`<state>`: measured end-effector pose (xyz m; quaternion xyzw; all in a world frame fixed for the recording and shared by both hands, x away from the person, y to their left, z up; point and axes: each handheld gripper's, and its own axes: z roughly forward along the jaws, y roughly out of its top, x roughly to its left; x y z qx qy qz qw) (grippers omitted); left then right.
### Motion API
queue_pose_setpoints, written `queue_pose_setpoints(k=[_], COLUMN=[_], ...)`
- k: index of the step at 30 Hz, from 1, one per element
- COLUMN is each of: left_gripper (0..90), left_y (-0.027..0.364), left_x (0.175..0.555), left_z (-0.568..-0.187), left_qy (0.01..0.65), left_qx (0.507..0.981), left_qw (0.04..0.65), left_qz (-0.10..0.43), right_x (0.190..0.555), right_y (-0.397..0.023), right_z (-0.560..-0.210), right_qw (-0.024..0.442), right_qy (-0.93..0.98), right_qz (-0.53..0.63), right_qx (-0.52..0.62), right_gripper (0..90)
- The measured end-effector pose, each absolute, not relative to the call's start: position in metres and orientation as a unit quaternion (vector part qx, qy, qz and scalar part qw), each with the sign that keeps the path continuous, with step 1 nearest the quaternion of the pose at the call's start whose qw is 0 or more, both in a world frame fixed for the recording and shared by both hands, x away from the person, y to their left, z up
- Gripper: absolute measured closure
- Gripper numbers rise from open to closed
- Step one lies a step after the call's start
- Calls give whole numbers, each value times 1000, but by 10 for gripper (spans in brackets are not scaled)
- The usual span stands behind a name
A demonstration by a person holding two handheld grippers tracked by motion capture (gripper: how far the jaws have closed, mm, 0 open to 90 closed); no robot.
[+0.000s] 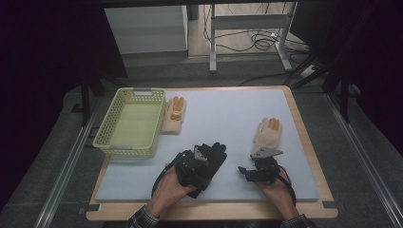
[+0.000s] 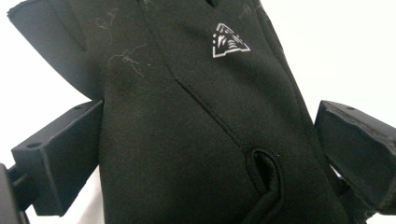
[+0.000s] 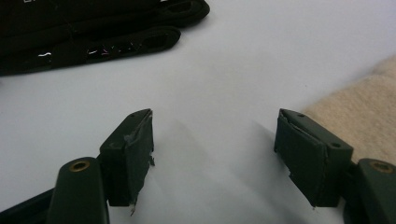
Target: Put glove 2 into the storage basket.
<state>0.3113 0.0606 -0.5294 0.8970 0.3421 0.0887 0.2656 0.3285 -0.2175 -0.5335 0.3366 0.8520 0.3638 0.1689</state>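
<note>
**Left hand-held gripper straddling the black glove, grip not yet closed**

The black glove lay flat on the pale surface, near the front edge and a little left of centre. The left hand-held gripper sat over its cuff end. In the left gripper view the glove ran up between the two jaws, which stood wide on either side of it; the left pad looked to be at the cloth's edge, the right pad stood clear of it. No squeeze visible, so I recorded it as open around the glove, holding nothing.

The right hand-held gripper rested low over bare surface, jaws spread wide with nothing between them. A cream glove lay just beyond it, its edge showing at the right of the right gripper view. A second cream glove lay beside the yellow basket, which stood at the left of the surface and looked empty.

Judgement: the step in hand was picking up the black glove, probably for the basket.

Notes for doing it well:
- Lower the jaws until the pads bracket the cloth fully, then close; a high pinch would likely take only the top layer.
- Grip near the cuff, where the hem is thicker.
- Lift straight up before carrying, as limp fingers would drag.
- Keep the right gripper parked clear of the path.
</note>
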Motion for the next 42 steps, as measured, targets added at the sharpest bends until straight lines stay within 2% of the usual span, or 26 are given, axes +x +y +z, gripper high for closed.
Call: queue_pose_setpoints(k=[3,5,7,10,11,12,15,22,42], left_gripper=[11,68,205,364,462,519,620,659,656], left_y=[59,59,62,67,69,72,77,84,128], left_x=[310,310,308,310,310,312,314,316,335], left_z=[-529,-526,-523,-520,-519,-519,-519,-514,-462], left_qy=[344,343,338,337,337,338,341,346,382], left_qx=[898,898,899,897,897,896,892,887,858], left_qw=[258,258,261,267,268,270,281,294,322], left_qz=[94,94,97,99,101,102,97,84,120], right_x=[328,328,328,328,328,328,329,328,328], right_y=[-217,-217,-217,-217,-217,-217,-217,-217,-217], right_z=[-534,-534,-534,-534,-534,-534,-534,-534,-534], right_qw=[169,169,169,169,169,170,170,169,169], right_qy=[852,852,852,852,852,852,852,852,852], right_qz=[364,364,364,364,364,364,364,364,364], right_qx=[336,337,337,337,337,336,337,337,337], right_gripper=[279,280,279,279,279,279,279,279,279])
